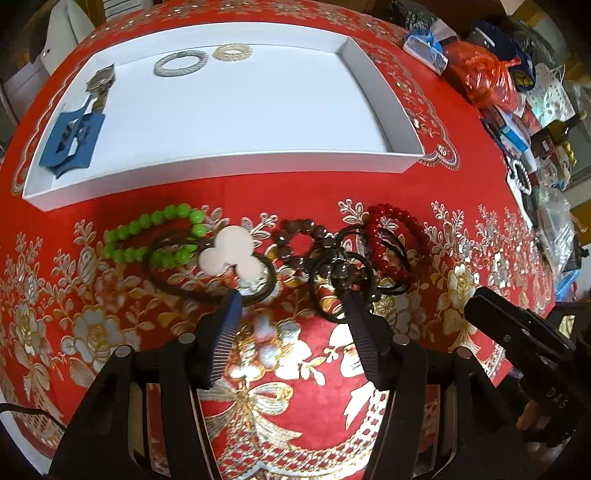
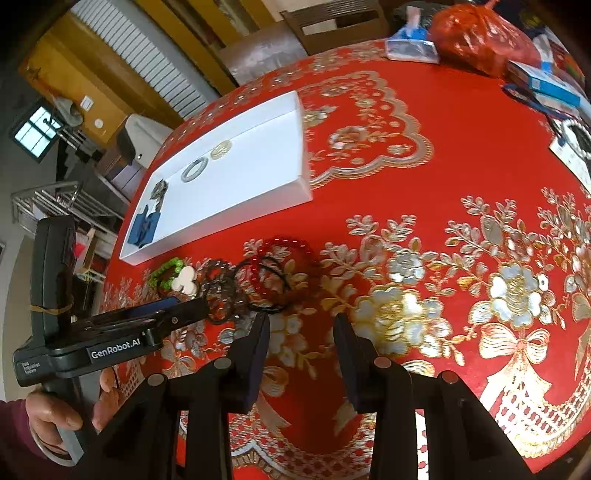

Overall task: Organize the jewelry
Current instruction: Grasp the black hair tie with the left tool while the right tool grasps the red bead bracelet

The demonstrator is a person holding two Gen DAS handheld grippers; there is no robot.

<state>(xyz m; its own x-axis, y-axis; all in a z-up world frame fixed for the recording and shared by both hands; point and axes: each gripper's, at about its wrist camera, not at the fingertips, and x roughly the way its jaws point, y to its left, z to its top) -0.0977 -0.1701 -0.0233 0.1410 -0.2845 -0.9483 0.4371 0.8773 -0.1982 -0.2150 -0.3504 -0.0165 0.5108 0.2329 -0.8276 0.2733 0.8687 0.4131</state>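
Note:
A white tray [image 1: 221,166] lies on the red cloth and holds a blue clip [image 1: 70,140], a metal watch [image 1: 101,79], a silver ring [image 1: 181,62] and a gold ring [image 1: 232,51]. In front of it lie a green bead bracelet [image 1: 155,236], a hair tie with a white flower [image 1: 229,254], a brown bead bracelet [image 1: 303,240], a red bead bracelet [image 1: 391,240] and black hair ties [image 1: 343,273]. My left gripper [image 1: 291,301] is open, its tips just short of the flower tie and the black ties. My right gripper [image 2: 301,321] is open over bare cloth, right of the pile [image 2: 258,284].
Clutter lines the table's far right: an orange plastic bag [image 1: 480,74], blue boxes [image 1: 513,136] and a pearl bracelet on a card [image 1: 521,177]. A hand [image 2: 55,413] holds the left gripper's handle. A wooden chair [image 2: 332,22] stands beyond the table.

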